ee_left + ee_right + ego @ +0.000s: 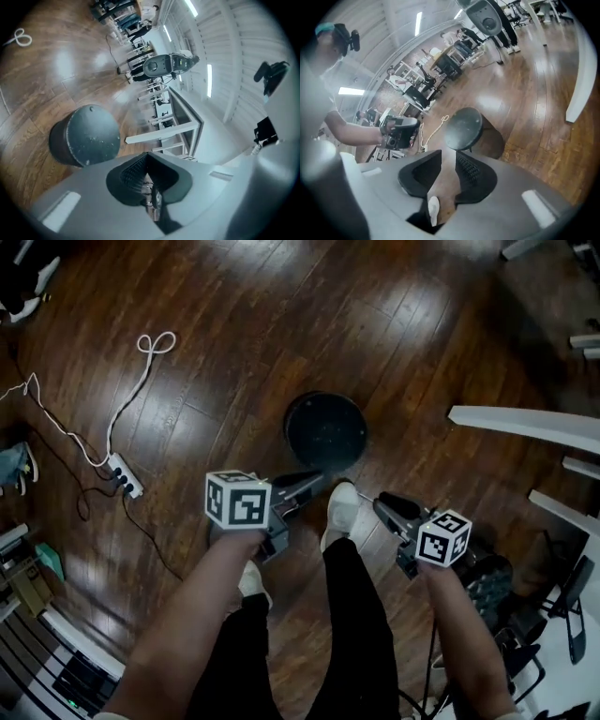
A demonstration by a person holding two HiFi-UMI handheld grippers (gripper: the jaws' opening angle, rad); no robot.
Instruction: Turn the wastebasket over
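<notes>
Now the wastebasket (325, 430) stands upside down on the wood floor (234, 324), base up. Just beside it, the left gripper (302, 486) has its jaws pressed together on nothing. Near it, the right gripper (386, 507) has its jaws spread and empty.

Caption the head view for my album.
Dark wastebasket, closed end up, on a wood floor; left gripper and right gripper held empty near it.

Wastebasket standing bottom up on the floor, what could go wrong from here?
1. The person's shoe is close to the wastebasket; a step forward could knock it over.
2. The power strip and its cords trail across the floor on the left, so stepping that way could mean tripping.
</notes>
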